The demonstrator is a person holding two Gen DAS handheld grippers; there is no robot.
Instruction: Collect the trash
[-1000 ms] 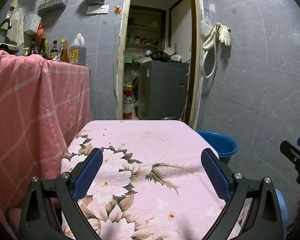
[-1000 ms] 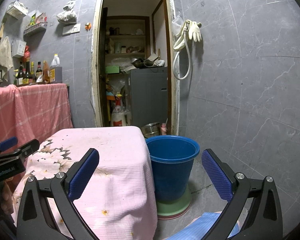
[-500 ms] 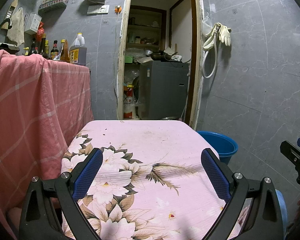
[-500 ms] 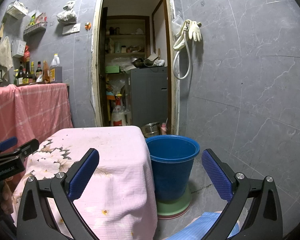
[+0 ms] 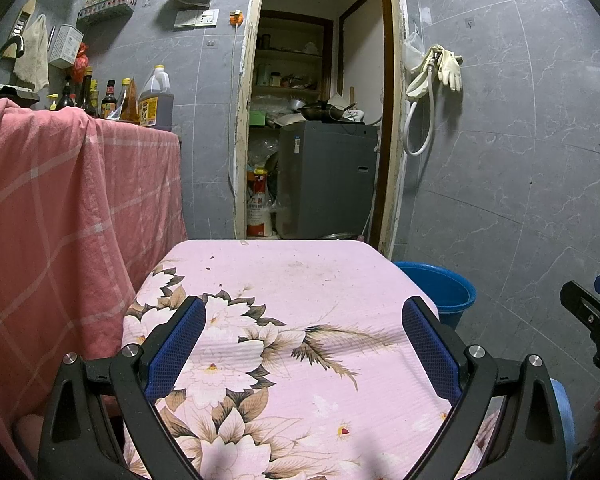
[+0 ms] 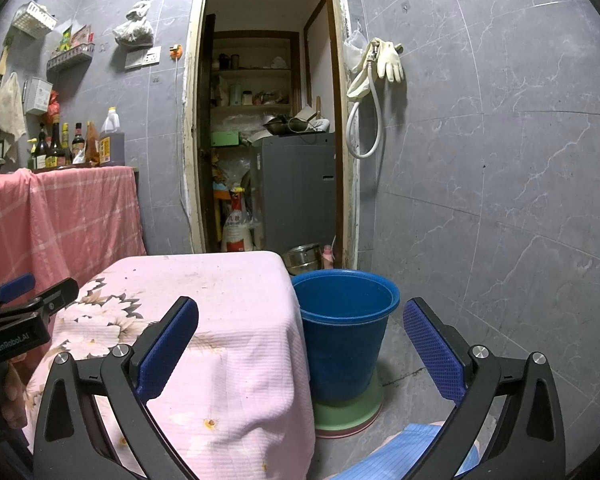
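Both the left gripper (image 5: 302, 344) and the right gripper (image 6: 300, 338) hang spread wide and empty over the pink floral-clothed bench (image 5: 300, 280). No trash shows on it beyond tiny dark specks (image 5: 211, 268) in the frame's upper middle; such crumbs could slip between the pads. The round blue plastic bucket (image 6: 346, 324) at centre frame looks tippable on its green base (image 6: 350, 410).

Right gripper (image 6: 300, 320), jaws spread wide with nothing between them, above the right edge of the pink floral tablecloth (image 6: 228, 320). Blue bucket (image 6: 346, 320) just right of the cloth, standing on a green basin (image 6: 350, 410). Metal pot (image 6: 302, 258) behind the bucket, at the doorway. Left gripper (image 6: 28, 300) at the cloth's left edge. Rubber gloves (image 6: 386, 60) hang on the wall above the bucket.
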